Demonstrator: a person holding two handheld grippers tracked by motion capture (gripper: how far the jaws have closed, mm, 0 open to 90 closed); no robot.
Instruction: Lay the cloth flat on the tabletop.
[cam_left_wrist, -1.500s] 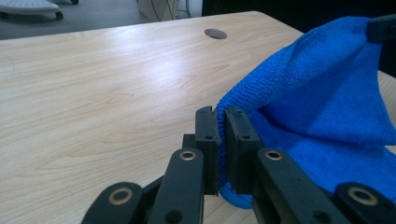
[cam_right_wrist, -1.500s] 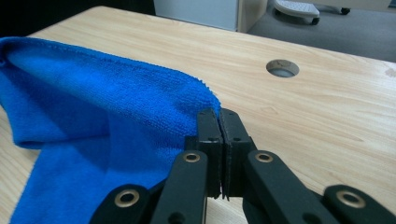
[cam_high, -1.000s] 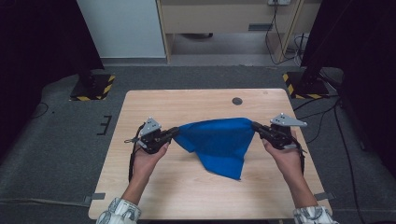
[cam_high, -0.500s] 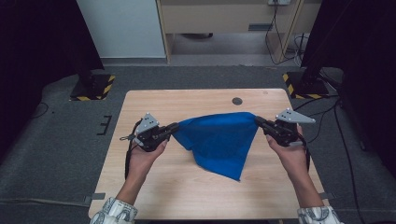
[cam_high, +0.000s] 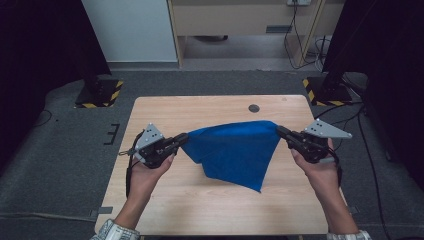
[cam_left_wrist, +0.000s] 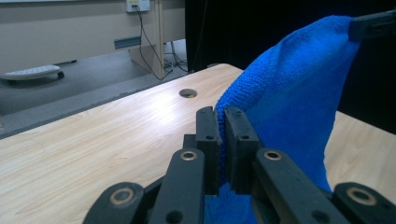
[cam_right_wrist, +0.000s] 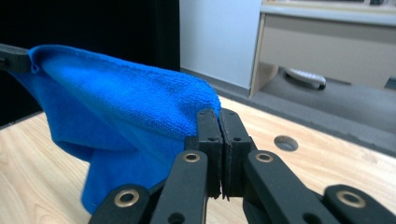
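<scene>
Blue microfibre cloth (cam_high: 234, 150) is hanging between our two grippers above the middle of the wooden table (cam_high: 165, 210). We are holding one top corner in the left gripper (cam_high: 181, 140) and the other in the right gripper (cam_high: 282, 133); the upper edge is running fairly taut from left to right, while the rest is drooping into a point toward the near side, with the tip at or just above the tabletop.

In the left gripper view, the left gripper (cam_left_wrist: 223, 122) is standing nearly closed, its jaws pinching a thin fold of cloth (cam_left_wrist: 289, 107) between the pads. In the right gripper view, the right gripper (cam_right_wrist: 219, 122) is likewise clamping its corner of the cloth (cam_right_wrist: 126, 116), jaws almost together.

We are judging the cloth to be light, soft and entirely limp: it is sagging and creasing under its own weight and is keeping no shape of its own. The looped pile looks grippy rather than slippery, so a narrow pinch should be enough. Corners and hems are the best places to take hold, since they are letting us spread or fold the sheet. Nothing about it appears fragile. A round cable hole (cam_high: 254, 108) is lying at the far side of the table, well apart from the cloth.
</scene>
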